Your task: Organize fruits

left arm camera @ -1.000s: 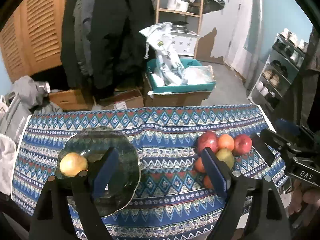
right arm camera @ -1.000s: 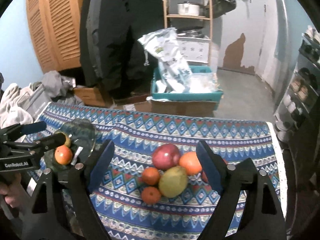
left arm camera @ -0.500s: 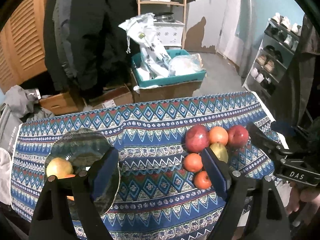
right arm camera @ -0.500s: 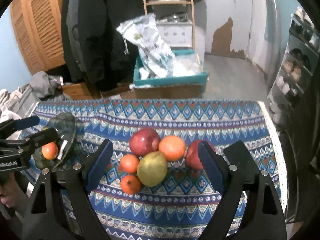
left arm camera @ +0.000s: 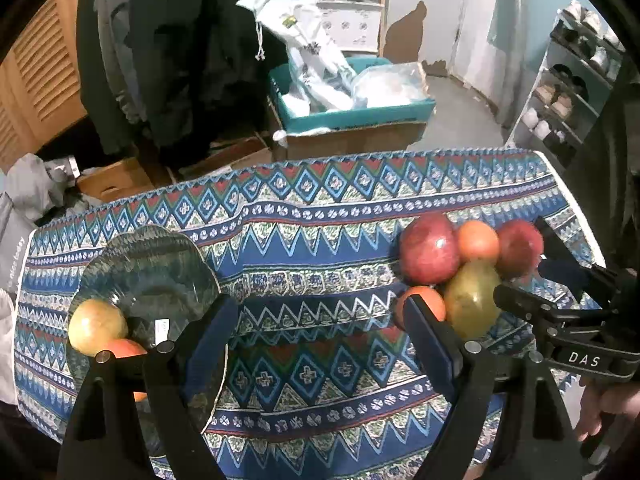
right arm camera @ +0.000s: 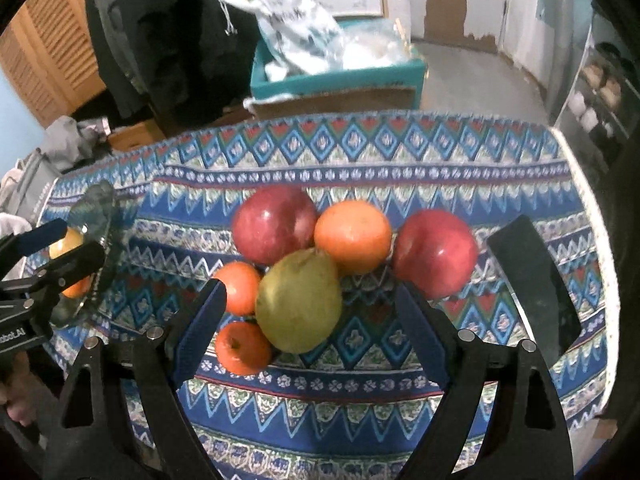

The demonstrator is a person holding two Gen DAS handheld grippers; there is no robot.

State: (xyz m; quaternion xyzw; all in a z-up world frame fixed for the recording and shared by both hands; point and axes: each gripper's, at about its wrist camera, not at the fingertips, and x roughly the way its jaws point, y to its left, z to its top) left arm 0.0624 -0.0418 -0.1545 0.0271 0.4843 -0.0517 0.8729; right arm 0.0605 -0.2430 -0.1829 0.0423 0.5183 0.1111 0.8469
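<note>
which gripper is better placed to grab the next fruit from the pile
Right. The right gripper is open directly over the green pear; the left gripper is open beside the glass plate.

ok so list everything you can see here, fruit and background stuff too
red apples: 2, red, in the cloth pile
oranges: 3, orange, same pile
pear: 1, yellow-green, pile front
glass plate: 1, clear greenish, table left
fruit on plate: 2, yellow and orange
tablecloth: 1, blue patterned
teal bin: 1, on a box behind, bags inside
coats: dark, hanging behind
shoe rack: 1, right wall
left gripper: open, empty
right gripper: open, around the pear
</note>
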